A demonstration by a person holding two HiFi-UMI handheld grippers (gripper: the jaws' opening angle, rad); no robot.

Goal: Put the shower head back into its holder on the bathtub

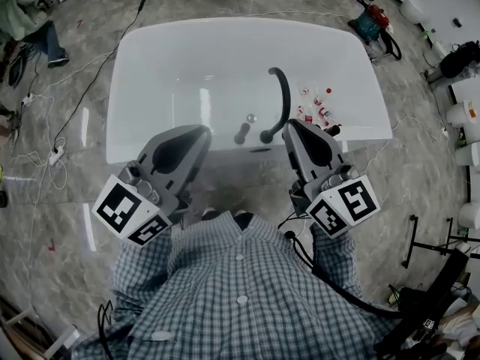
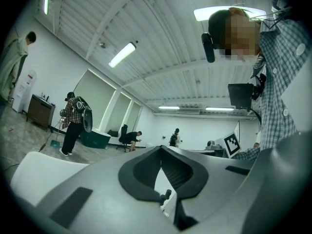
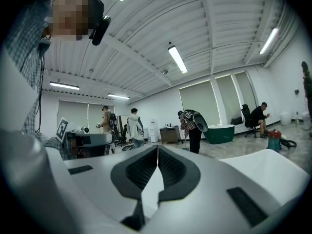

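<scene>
shower head (image 1: 283,96): lies inside the white bathtub (image 1: 150,43), dark and curved, running from mid-tub toward the near rim, well ahead of both tools. looks light and rigid, probably smooth plastic, likely slick if wet. may trail a hose, though cannot tell from here. best taken across the straighter part of the handle rather than the rounded end, to keep it from twisting in the pads.

on the near rim, a dark fitting (image 1: 241,133), possibly the holder, with a small shiny knob (image 1: 251,117) just beside it.

holding left gripper (image 1: 199,133) and right gripper (image 1: 295,126) level, close to the checked shirt, jaws of each pressed together on nothing.

just right of the handle, small red-and-white bottles (image 1: 319,111) scattered in the tub, easy to knock on the reach in. cables on the floor around the tub; people standing well off.
</scene>
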